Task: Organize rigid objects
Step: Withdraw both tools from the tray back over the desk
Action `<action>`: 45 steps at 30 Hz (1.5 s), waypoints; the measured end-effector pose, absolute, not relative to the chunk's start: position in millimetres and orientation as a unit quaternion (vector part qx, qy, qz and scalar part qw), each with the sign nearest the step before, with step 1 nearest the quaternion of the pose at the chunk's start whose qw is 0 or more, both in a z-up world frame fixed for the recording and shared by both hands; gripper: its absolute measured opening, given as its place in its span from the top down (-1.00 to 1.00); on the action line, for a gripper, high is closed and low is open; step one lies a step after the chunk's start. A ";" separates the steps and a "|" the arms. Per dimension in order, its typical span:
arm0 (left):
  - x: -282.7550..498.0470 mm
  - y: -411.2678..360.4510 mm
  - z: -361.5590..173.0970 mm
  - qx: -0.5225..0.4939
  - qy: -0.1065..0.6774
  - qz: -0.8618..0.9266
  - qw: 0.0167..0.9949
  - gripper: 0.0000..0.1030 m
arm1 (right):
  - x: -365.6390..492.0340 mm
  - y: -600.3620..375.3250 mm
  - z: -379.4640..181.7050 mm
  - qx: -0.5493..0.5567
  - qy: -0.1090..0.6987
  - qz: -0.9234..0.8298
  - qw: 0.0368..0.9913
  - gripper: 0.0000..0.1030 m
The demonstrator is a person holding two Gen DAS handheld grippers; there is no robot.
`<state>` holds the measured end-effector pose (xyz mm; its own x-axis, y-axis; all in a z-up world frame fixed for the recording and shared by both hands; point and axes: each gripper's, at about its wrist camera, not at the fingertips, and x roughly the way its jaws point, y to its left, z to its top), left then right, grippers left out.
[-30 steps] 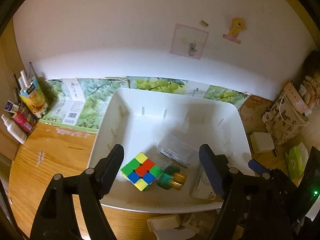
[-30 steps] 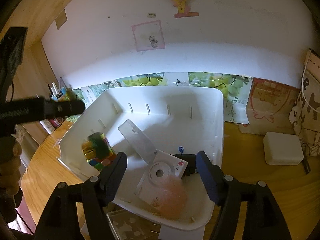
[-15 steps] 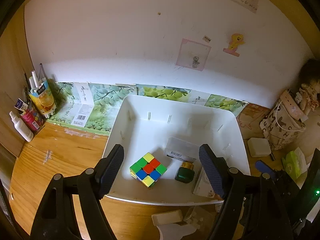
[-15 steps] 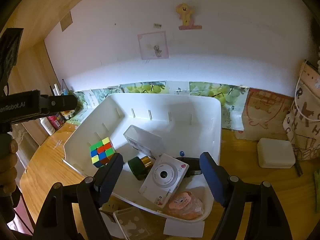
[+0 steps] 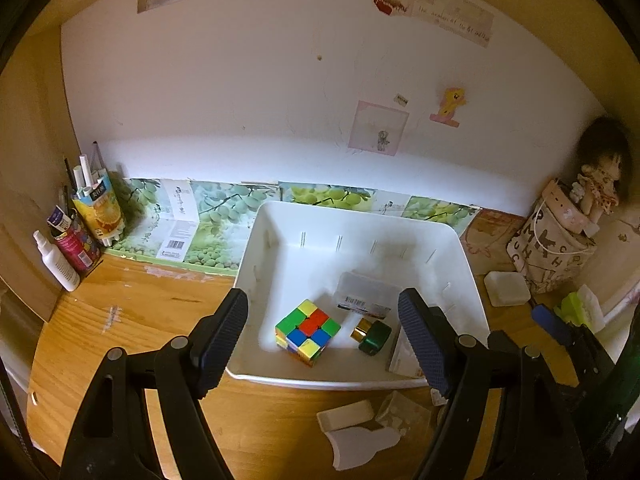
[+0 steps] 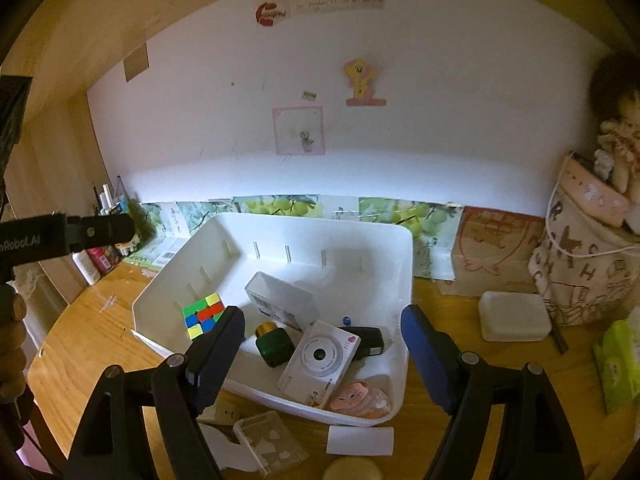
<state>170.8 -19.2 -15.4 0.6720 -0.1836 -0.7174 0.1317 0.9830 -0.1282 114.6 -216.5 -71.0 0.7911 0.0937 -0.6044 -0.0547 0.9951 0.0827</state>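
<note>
Here both tools, left and right, gape empty above the bin.

The bin's far half, toward 12 o'clock, lies bare and open from above. Its near half is crowded: cube at 9 o'clock, clear box, green bottle and camera touching mid-floor. The counter left of the bin is free.

A white bin on a wooden desk holds a puzzle cube, a clear box, a green bottle and a white camera. The right gripper hangs above, jaws apart and empty.
</note>
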 end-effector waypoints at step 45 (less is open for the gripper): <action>43.5 56.3 -82.6 -0.033 0.520 -0.114 0.846 -0.56 | -45.4 -128.1 -103.9 0.066 0.383 -0.064 0.919 -0.57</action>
